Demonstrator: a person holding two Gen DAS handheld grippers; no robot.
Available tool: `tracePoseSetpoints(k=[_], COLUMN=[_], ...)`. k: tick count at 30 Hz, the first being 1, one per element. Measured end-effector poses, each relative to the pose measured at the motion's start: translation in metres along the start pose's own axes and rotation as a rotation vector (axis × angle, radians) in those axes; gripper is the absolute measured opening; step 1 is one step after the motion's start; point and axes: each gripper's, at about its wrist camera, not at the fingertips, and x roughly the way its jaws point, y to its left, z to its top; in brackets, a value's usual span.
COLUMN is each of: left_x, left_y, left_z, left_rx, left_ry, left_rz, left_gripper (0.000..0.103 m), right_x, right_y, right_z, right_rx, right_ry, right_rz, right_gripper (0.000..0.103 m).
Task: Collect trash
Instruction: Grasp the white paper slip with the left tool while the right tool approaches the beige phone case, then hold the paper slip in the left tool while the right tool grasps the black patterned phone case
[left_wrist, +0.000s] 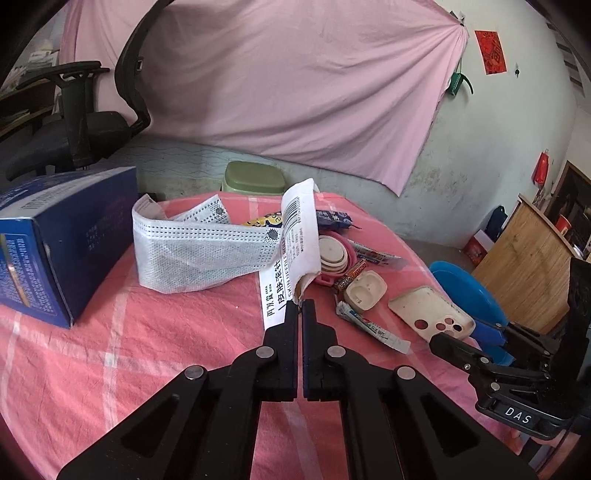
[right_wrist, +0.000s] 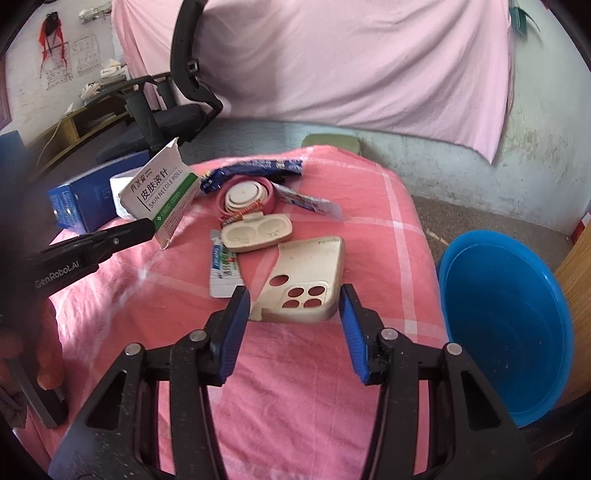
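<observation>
**Box pinched, phone case next in line**

At the far left of the left wrist view a blue carton (left_wrist: 55, 240) sits on the pink checked cloth (left_wrist: 147, 350), a crumpled face mask (left_wrist: 207, 251) beside it. At frame centre the left gripper (left_wrist: 300, 302) is closed tight on the lower edge of a white skin-needle-roller box (left_wrist: 299, 236), which tilts up off the cloth. Right of it lies small litter: a round pink case (left_wrist: 332, 254), wrappers, an earbud tray (left_wrist: 365, 291). In the right wrist view the right gripper (right_wrist: 293, 295) angles down with its jaws partly apart, flanking the near end of a cream phone case (right_wrist: 306, 273); the pads look just clear of it. At the far right a blue basin (right_wrist: 506, 325) waits below the table edge. I'd judge this the pick-up step; next, the box needs carrying across to the basin, and the right jaws need closing on the case.
</observation>
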Motion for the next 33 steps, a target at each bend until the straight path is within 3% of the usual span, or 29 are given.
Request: tracePoseSetpoints(k=[1, 3, 7, 11, 14, 16, 18, 27, 33], left_x=[-0.004, -0.012, -0.018, -0.02, -0.027, -0.033, -0.039, -0.068, -0.082], left_y=[-0.001, -0.004, -0.013, -0.009, 0.0, 0.008, 0.014, 0.057, 0.073], left_z=[-0.001, -0.005, -0.014, -0.018, -0.018, -0.018, -0.019, -0.032, -0.038], left_rx=[0.005, 0.019, 0.045, 0.008, -0.019, -0.023, -0.016, -0.073, -0.104], left_ry=[-0.011, -0.03, -0.024, -0.006, -0.008, -0.007, -0.006, -0.014, -0.03], left_rz=[0.0, -0.002, -0.003, -0.003, 0.003, 0.01, 0.026, 0.066, 0.08], left_gripper=[0.0, 0.0, 0.0, 0.0, 0.0, 0.0, 0.0, 0.0, 0.0], right_x=[-0.003, -0.006, -0.006, -0.008, -0.009, -0.007, -0.004, 0.017, 0.034], right_y=[0.001, 0.001, -0.002, -0.001, 0.004, 0.009, 0.017, 0.06, 0.08], right_z=[-0.001, -0.001, -0.003, -0.005, -0.005, -0.005, -0.004, 0.0, 0.005], right_rx=[-0.005, -0.003, 0.012, 0.011, -0.001, -0.008, -0.014, -0.042, -0.005], right_ry=[-0.013, -0.028, -0.026, -0.015, -0.004, -0.001, 0.003, 0.054, 0.096], right_rz=[-0.003, -0.013, 0.006, 0.025, 0.058, 0.091, 0.131, 0.252, 0.231], right_gripper=[0.043, 0.022, 0.021, 0.023, 0.033, 0.063, 0.072, 0.081, 0.091])
